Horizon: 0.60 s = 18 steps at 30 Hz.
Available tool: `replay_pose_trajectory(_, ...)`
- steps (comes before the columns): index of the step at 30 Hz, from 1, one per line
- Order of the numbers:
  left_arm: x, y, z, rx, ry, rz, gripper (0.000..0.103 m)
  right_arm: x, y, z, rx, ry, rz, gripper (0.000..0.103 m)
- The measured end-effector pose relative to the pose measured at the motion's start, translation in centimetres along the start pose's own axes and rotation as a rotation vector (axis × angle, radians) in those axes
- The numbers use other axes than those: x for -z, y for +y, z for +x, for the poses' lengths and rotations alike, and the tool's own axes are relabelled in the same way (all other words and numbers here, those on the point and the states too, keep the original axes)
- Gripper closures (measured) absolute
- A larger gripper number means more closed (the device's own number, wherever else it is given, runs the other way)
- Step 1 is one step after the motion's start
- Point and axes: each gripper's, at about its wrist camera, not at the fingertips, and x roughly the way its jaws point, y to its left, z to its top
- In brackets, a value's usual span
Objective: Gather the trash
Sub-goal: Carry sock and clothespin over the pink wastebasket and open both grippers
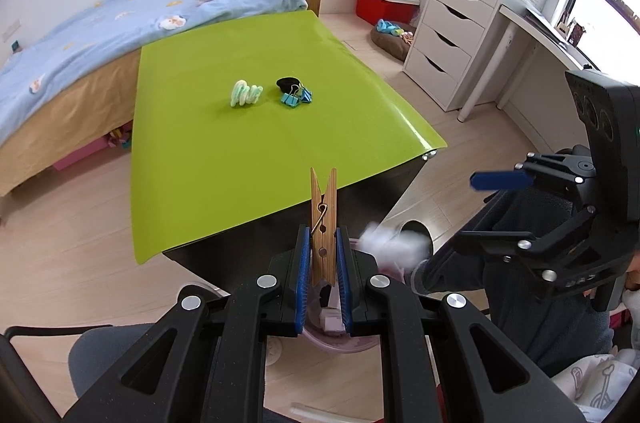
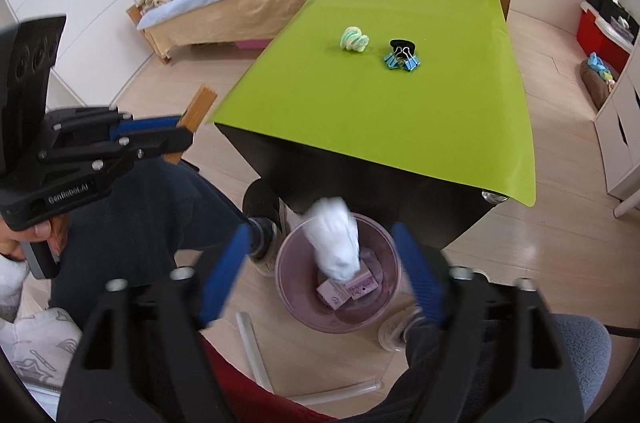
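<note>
My left gripper [image 1: 324, 255] is shut on a wooden clothespin [image 1: 323, 219], held upright in front of the green table [image 1: 248, 151]; it also shows in the right wrist view [image 2: 198, 115]. My right gripper [image 2: 320, 275] is open above a pink bin [image 2: 288, 287] on the floor. A white crumpled tissue [image 2: 334, 239], blurred, is in the air between its fingers over the bin; it also shows in the left wrist view [image 1: 394, 243]. Small pink boxes [image 2: 348, 291] lie in the bin. On the table lie a pale green hair tie [image 1: 245, 94], blue binder clips [image 1: 296, 96] and a black item [image 1: 288, 82].
A bed [image 1: 80, 35] with plush toys stands behind the table. White drawers [image 1: 452, 35] and a desk are at the right, a red box [image 1: 380, 5] beyond. The person's legs and shoes [image 2: 264, 219] are beside the bin.
</note>
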Motion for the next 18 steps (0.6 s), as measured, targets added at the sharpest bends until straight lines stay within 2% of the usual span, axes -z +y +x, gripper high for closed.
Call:
replay_pose_trajectory(4, 0.1, -0.1, 0.2, 0.01, 0.006, 0.01, 0.09, -0.1, -0.6, -0.2, -0.004, -0.002, 0.035, 0.008)
replay_pose_trajectory(18, 0.6, -1.6, 0.7, 0.049, 0.022, 0.042, 0.09, 0.1, -1.8, -1.2, 0.033, -0.026, 0.101, 0.007)
